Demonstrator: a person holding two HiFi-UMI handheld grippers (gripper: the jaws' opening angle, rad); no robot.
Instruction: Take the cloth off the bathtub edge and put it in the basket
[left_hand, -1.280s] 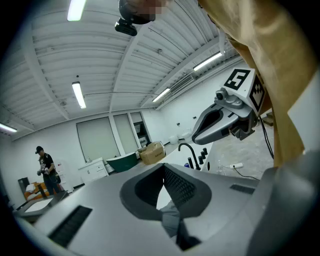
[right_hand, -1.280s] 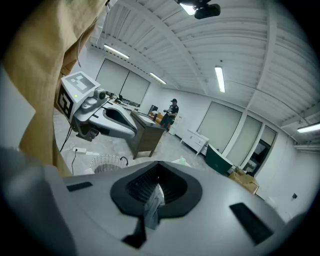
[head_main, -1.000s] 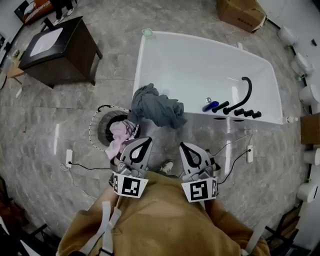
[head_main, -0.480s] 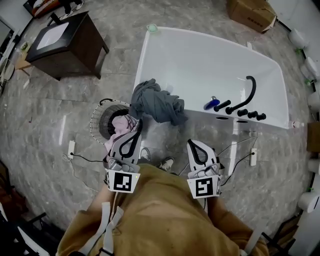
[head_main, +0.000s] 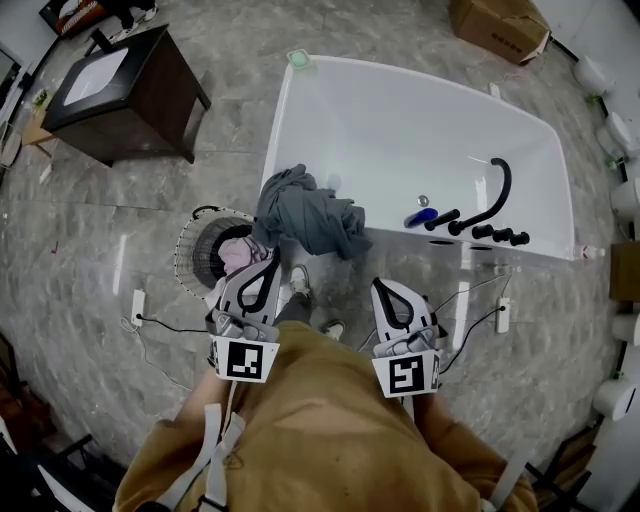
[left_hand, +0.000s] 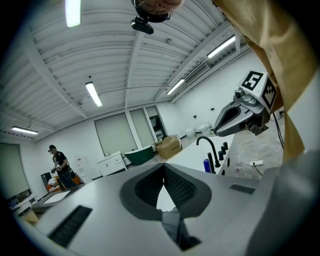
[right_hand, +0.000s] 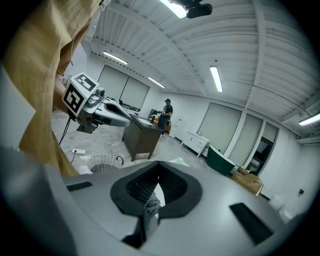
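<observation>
The cloth (head_main: 305, 215) lies heaped over the tub's (head_main: 400, 120) near edge, with the basket (head_main: 190, 252) just beside it on the floor. I'd open one gripper first, then pinch a high fold. Left gripper (head_main: 270, 262) and right gripper (head_main: 385, 290) are both closed and empty, short of the cloth, the left one nearer.

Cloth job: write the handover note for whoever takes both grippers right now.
Left gripper: shut, empty, by the basket.
Right gripper: shut, empty, over the floor short of the tub.
Cloth: grey, draped over the tub's near edge, untouched.
Basket: on the floor left of the cloth, with a pink cloth inside.
Done: nothing.
Left: open a gripper, take the grey cloth, drop it in the basket.
</observation>
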